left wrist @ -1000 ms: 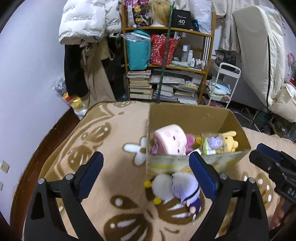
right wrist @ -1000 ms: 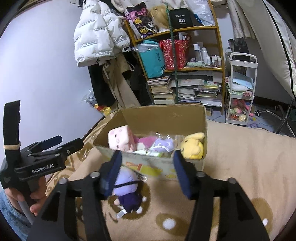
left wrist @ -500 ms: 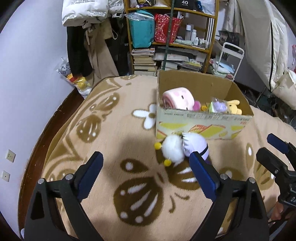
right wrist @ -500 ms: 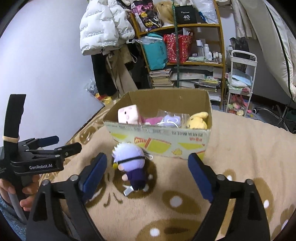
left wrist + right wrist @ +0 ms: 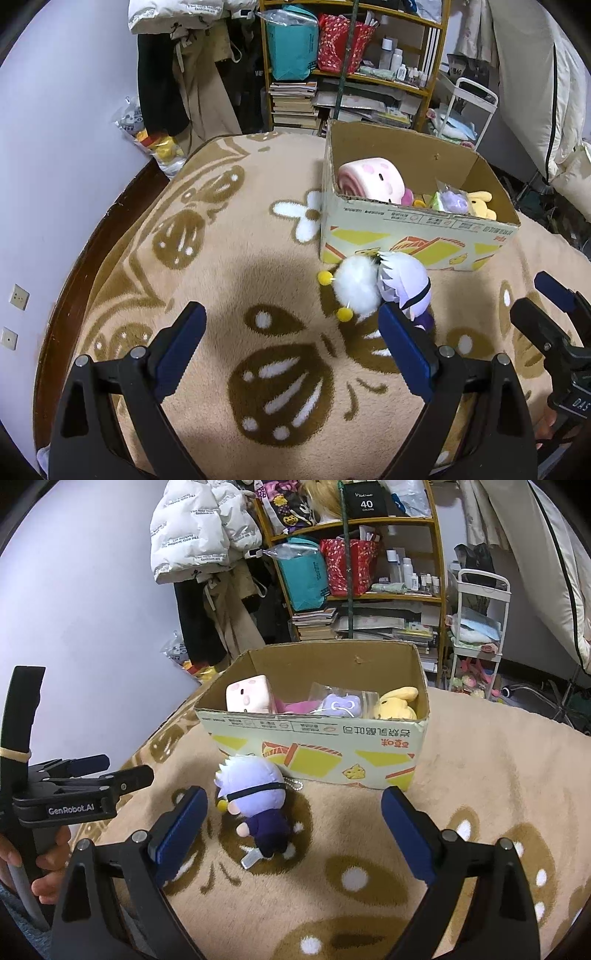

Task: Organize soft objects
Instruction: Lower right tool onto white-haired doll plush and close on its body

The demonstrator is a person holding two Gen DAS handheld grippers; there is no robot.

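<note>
Both tongs pull back and up from the open cardboard box (image 5: 314,734) versus a second ago: box and loose toys now sit further off in both wrist views, and right tongs (image 5: 291,827), which were narrower around the doll, are now spread wide and empty. Left tongs (image 5: 291,347) also spread wide, holding nothing, hovering over the beige blanket with brown leaf pattern (image 5: 221,258). Done so far, judging by contents: pink-and-white roll-shaped plush (image 5: 371,180), a small purple plush in a clear bag (image 5: 340,704), a yellow plush (image 5: 395,703) and some pink item between them, too hidden to name, all lie inside the box. Left to do: small doll plush with pale lilac hair, black band and dark purple body (image 5: 255,801) lies on the blanket just in front of the box's printed front wall, head toward the box, keychain touching or nearly touching the wall; fluffy white pom-pom plush with yellow balls (image 5: 356,290) lies pressed against the doll's head on its left side, also just outside the box. Doll sits between the right tongs' fingers in view but below and ahead, not pinched. Roughly two-thirds done as a guess; two pieces remain outside. Other strays, if any, are out of view.
</note>
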